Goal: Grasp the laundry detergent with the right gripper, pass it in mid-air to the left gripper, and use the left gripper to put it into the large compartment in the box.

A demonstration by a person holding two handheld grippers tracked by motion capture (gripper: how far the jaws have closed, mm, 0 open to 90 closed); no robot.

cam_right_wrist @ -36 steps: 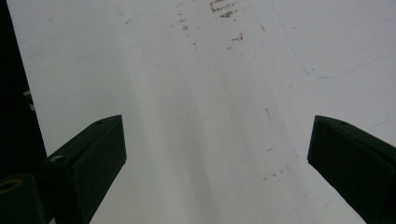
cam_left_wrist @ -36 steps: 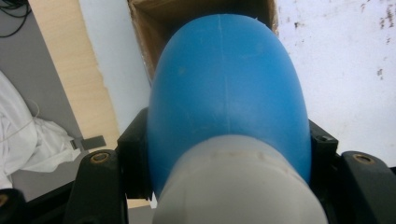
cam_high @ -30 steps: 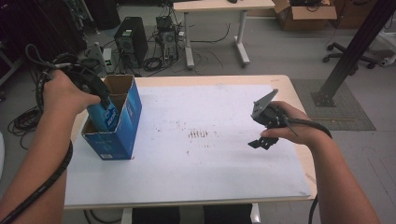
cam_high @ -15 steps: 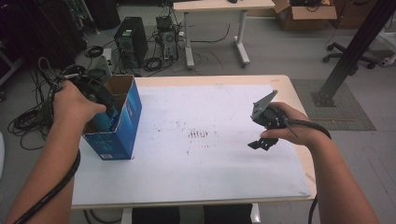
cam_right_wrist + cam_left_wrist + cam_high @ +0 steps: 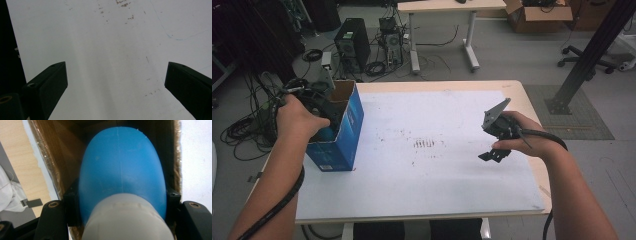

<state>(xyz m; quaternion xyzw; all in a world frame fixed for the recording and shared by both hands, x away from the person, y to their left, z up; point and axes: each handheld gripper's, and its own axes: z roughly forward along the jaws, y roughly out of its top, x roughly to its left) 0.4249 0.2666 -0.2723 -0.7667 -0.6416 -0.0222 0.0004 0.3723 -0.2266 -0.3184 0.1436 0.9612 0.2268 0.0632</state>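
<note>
Blue bottle (image 5: 122, 172) with a pale whitish cap end (image 5: 126, 220) sits clamped between the two black jaws of the left gripper (image 5: 122, 205), its rounded blue body pointing down into the open top of a blue cardboard box (image 5: 343, 127). In the left gripper view the brown inner walls of the box (image 5: 50, 160) surround the bottle on both sides, and the bottom of the box is lost in shadow behind it. The cap end is cut off by the lower edge of that view, so its full shape cannot be made out, and no label or print shows on the bottle. In the high view the person's left hand (image 5: 299, 117) and the gripper body cover the mouth of the box, hiding the bottle there. The box stands near the left edge of the white table (image 5: 432, 185); there is pale print low on its blue side, too small to read.

The right gripper (image 5: 493, 150) hangs over the right part of the table, well apart from the box, held in the right hand (image 5: 524, 137). Its jaws stand wide apart with nothing between them; the right gripper view looks between them at scuffed white tabletop (image 5: 112, 50) with brownish specks and faint blue pen lines.
</note>
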